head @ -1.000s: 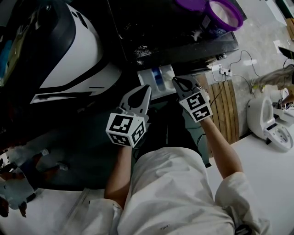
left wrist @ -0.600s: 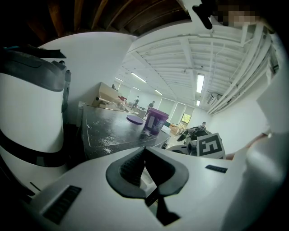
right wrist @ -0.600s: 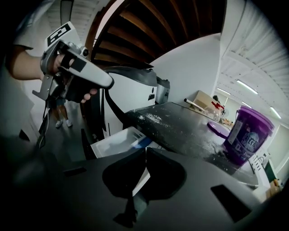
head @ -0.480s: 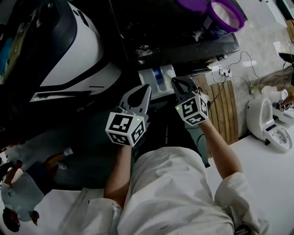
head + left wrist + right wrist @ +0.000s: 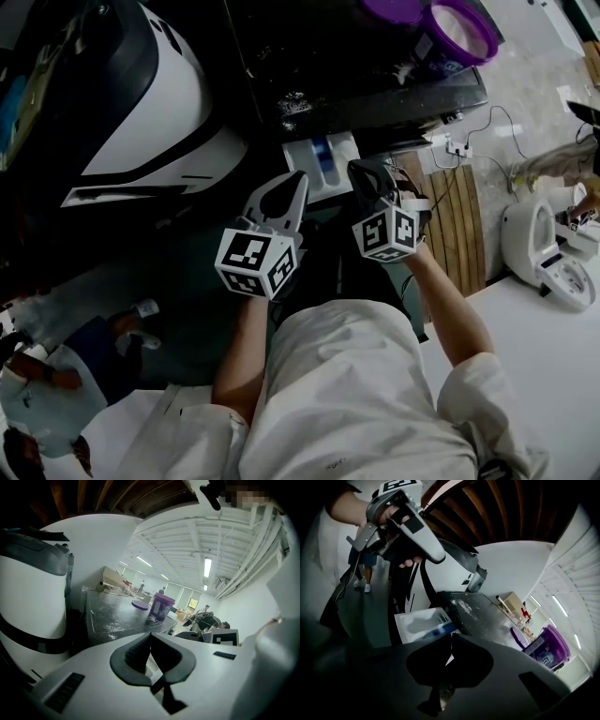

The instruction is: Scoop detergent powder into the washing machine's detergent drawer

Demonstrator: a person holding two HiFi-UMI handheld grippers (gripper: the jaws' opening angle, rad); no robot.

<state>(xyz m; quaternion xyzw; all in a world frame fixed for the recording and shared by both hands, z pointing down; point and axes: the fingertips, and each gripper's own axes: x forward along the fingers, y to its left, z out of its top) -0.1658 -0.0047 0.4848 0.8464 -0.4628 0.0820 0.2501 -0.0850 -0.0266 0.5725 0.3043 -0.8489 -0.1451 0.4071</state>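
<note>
Head view: right gripper (image 5: 364,173) has rolled and edged left over the open detergent drawer (image 5: 305,161); left gripper (image 5: 298,180) hasn't moved. Both sets of jaws are pressed together, holding nothing. Purple detergent tub (image 5: 457,36) sits uncapped on the machine top (image 5: 356,89), well apart, so scooping likely hasn't started.

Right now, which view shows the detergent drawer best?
The right gripper view: the detergent drawer lies open, its white compartments in plain sight. The head view shows it smaller and dimmer, from above. I cannot make it out in the left gripper view.

Head view overhead, dim — all three apparently share purple tub (image 5: 457,28).
</note>
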